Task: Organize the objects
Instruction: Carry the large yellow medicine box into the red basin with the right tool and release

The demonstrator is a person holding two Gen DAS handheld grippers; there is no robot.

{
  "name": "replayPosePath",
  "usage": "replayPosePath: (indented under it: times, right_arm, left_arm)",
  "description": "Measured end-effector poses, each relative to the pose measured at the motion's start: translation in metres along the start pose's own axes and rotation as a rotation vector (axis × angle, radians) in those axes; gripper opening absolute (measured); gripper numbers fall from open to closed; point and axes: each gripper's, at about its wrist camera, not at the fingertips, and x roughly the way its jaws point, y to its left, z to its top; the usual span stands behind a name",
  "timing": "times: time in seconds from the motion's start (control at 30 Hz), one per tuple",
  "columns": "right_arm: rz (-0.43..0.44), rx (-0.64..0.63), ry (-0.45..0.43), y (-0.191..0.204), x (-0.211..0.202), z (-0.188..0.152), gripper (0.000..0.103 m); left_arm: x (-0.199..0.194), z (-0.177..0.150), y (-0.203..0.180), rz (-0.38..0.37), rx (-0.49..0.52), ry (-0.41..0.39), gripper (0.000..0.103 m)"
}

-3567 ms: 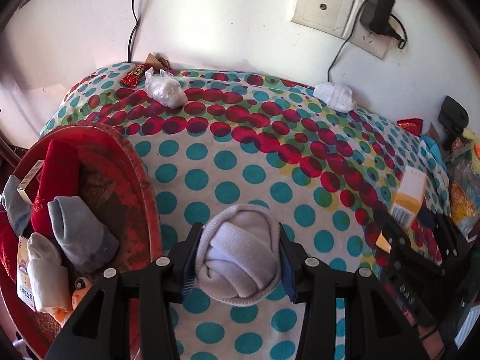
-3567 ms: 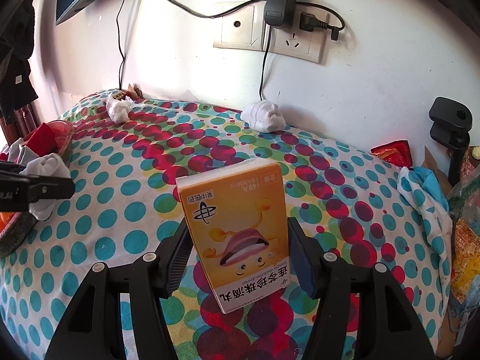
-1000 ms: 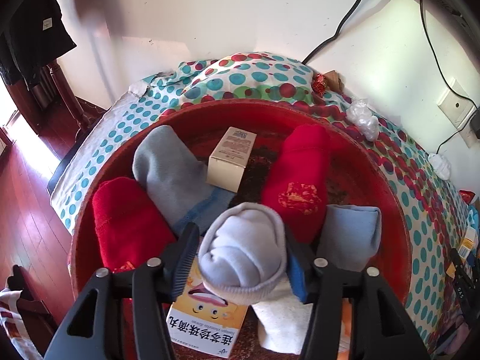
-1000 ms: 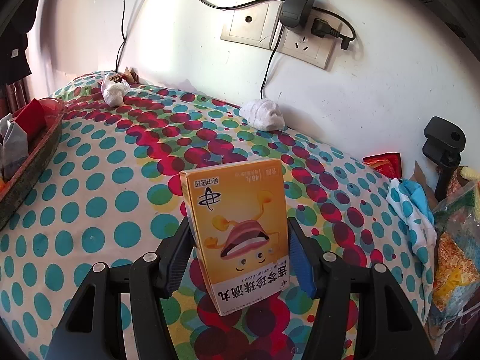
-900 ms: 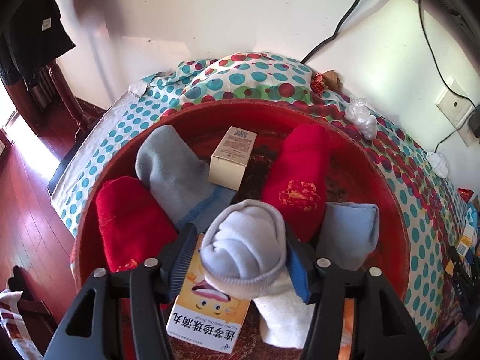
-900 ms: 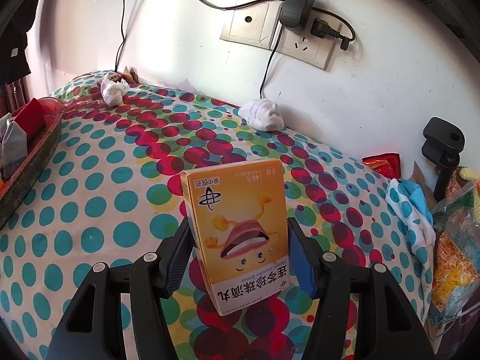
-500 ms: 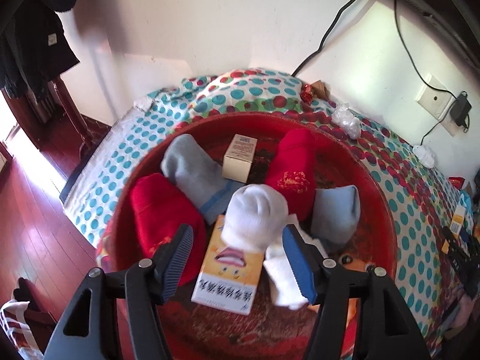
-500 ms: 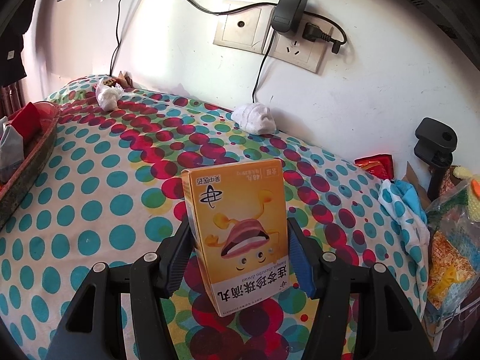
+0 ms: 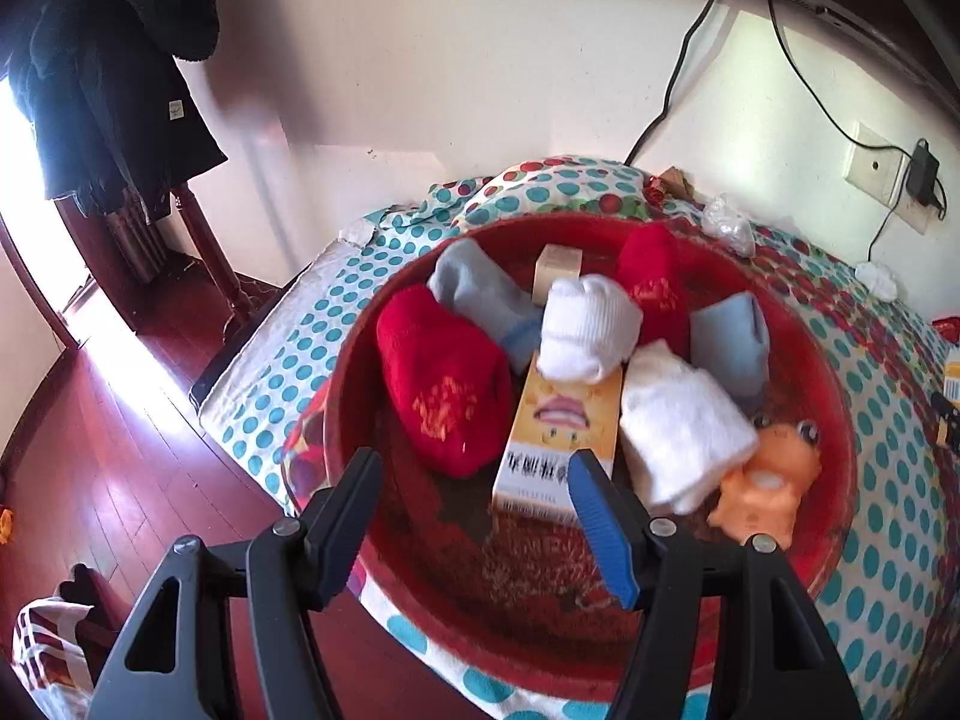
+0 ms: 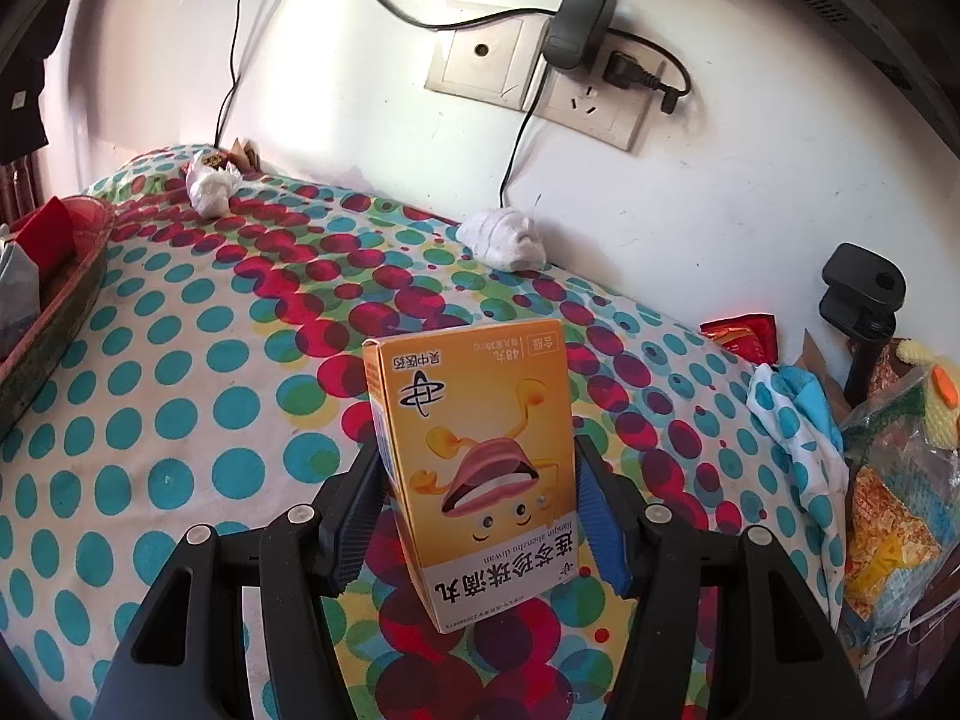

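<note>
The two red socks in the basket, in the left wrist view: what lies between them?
In the left wrist view, between the near red sock and the far red sock lie a grey sock and a rolled white sock.

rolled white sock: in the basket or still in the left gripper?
In the basket. The rolled white sock lies on an orange box inside the red basket; the left gripper is open, empty.

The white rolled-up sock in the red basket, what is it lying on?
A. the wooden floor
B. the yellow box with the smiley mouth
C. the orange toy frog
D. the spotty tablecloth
B: in the left wrist view the white rolled-up sock sits on the far end of the yellow box inside the red basket, away from the orange toy frog.
</note>
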Motion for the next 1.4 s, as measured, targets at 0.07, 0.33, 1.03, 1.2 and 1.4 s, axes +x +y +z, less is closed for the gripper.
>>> replayPosePath:
  times: [0.07,0.33,1.03,1.2,1.4]
  right_arm:
    - [0.007,0.009,0.011,0.002,-0.001,0.001,0.057]
    - [0.080,0.056,-0.005,0.031,-0.026,0.024,0.057]
    - [0.383,-0.114,-0.008,0.186,-0.087,0.076,0.057]
    - [0.426,-0.153,-0.008,0.219,-0.092,0.085,0.058]
    - [0.458,-0.188,0.003,0.256,-0.098,0.092,0.058]
  left_arm:
    - [0.002,-0.006,0.002,-0.007,0.001,0.002,0.066]
    - [0.014,-0.014,0.015,-0.050,-0.046,0.019,0.066]
    - [0.004,-0.013,0.021,-0.082,-0.101,-0.017,0.066]
    - [0.005,-0.013,0.023,-0.071,-0.107,-0.015,0.066]
    - [0.001,-0.012,0.027,-0.056,-0.115,-0.036,0.066]
